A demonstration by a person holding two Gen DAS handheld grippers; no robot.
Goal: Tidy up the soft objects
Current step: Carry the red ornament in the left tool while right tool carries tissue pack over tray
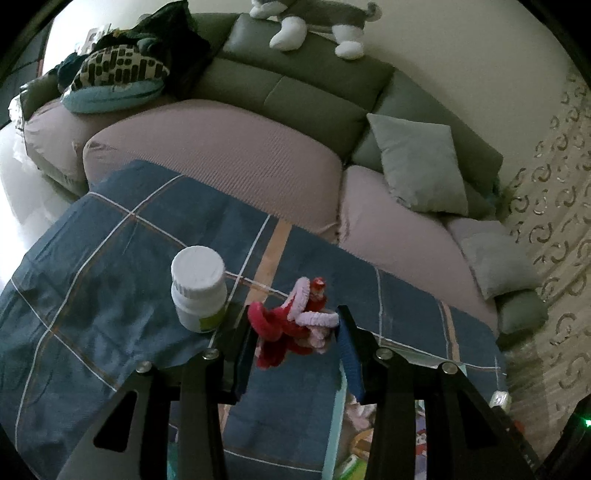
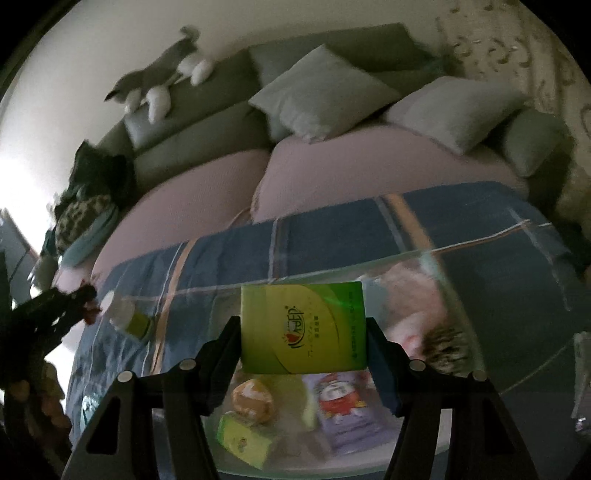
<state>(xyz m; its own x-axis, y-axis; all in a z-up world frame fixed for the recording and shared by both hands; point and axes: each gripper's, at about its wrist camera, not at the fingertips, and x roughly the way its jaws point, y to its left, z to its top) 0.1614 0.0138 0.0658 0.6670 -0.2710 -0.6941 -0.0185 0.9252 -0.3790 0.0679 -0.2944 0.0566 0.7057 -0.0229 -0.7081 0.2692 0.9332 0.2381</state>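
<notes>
In the left wrist view my left gripper is shut on a fuzzy red and pink bundle, held above the blue checked cloth. The same gripper appears at the left edge of the right wrist view, a red tuft at its tips. My right gripper is shut on a green tissue pack, gripped by its two sides. Under the pack is a clear bin with several packets, an orange round thing and a pink furry toy.
A white bottle with a green label stands on the cloth just left of my left gripper. Behind the table is a sofa with grey cushions, a patterned pillow and a grey and white plush animal on its back.
</notes>
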